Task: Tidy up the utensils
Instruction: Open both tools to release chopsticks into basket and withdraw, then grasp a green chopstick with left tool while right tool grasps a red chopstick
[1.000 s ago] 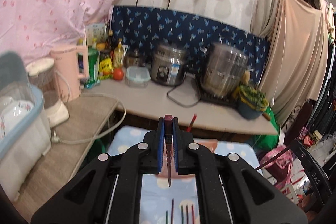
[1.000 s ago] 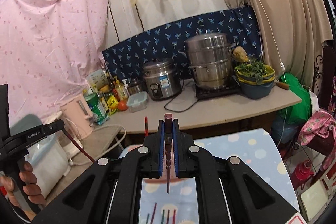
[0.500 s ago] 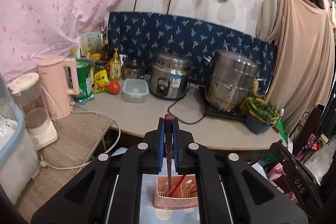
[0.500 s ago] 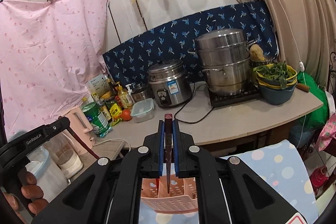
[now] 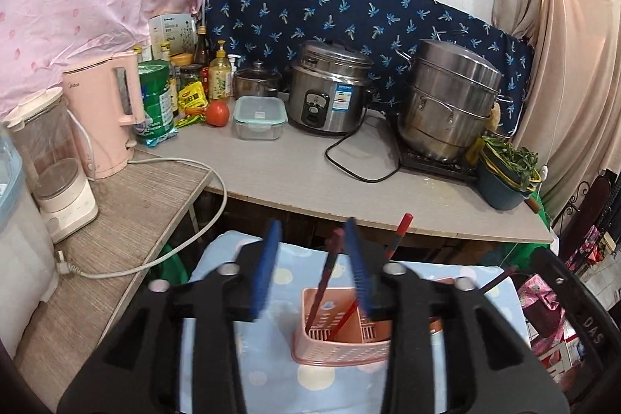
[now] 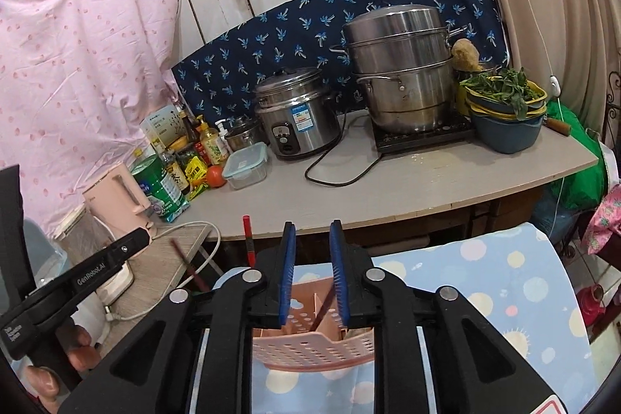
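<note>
1. Chopsticks are the things being sorted: a dark maroon chopstick [image 5: 330, 274] leans in the pink slotted basket [image 5: 341, 344], and a red chopstick [image 5: 396, 233] leans beside it, its top poking above the right blue pad.
2. That basket sits on the table with the blue spotted cloth [image 5: 233, 348], toward its far edge, nearest the kitchen counter [image 5: 310, 173].
3. The left gripper [image 5: 312, 260] stands wide apart, blue pads splayed; the maroon stick rises through the gap, close to the right pad, though whether it touches I cannot tell. Nothing is clamped.
4. The right gripper [image 6: 312, 266] hangs over the basket [image 6: 310, 348] with its pads parted to a moderate gap, nothing pinched. A dark stick [image 6: 324, 305] leans in the basket below, close by the right pad.
5. In the right wrist view the red chopstick [image 6: 247, 239] stands just left of the fingers, and the left gripper comes in from the lower left.
6. Bare cloth spreads to the right of the basket, out to the table's right edge.
7. Behind, the counter holds a rice cooker [image 5: 328, 92], a steamer pot [image 5: 446, 103] and a pink kettle [image 5: 104, 111] at its left end.
</note>
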The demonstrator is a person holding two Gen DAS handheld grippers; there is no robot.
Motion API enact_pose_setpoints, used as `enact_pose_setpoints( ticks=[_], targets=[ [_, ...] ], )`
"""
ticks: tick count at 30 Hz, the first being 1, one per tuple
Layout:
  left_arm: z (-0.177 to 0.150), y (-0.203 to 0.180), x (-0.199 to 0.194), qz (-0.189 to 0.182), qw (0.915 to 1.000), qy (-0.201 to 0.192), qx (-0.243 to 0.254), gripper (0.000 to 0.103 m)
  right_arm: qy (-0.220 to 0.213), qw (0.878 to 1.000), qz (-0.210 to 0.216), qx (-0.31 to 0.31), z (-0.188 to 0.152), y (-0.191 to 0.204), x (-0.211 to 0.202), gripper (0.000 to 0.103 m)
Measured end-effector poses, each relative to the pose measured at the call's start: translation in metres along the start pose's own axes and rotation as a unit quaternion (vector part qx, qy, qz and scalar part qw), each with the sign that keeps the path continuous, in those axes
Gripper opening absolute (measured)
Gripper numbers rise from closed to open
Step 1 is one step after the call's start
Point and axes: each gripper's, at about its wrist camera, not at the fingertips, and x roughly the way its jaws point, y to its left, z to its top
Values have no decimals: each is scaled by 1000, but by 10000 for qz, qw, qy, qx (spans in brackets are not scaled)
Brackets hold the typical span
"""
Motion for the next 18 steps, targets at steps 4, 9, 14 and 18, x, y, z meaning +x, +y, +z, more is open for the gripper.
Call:
enact_pose_setpoints(
  ticks=[4,9,14,18],
  targets=[
    [-6,4,-19,-5,10000,-39,9,51,-100,9999,64,27,-2,-4,-26,25],
    [-23,7,-52,39,9999,-50,136,61,-7,9999,138,-6,-23,-8,-66,26],
    [-64,12,-85,31,9994,123,308,69,326,9994,131,33,-68,-17,-101,26],
    [-107,16,-102,76,9984,361,436,71,633,9980,-38,-30,-117,-26,-125,26]
  ],
)
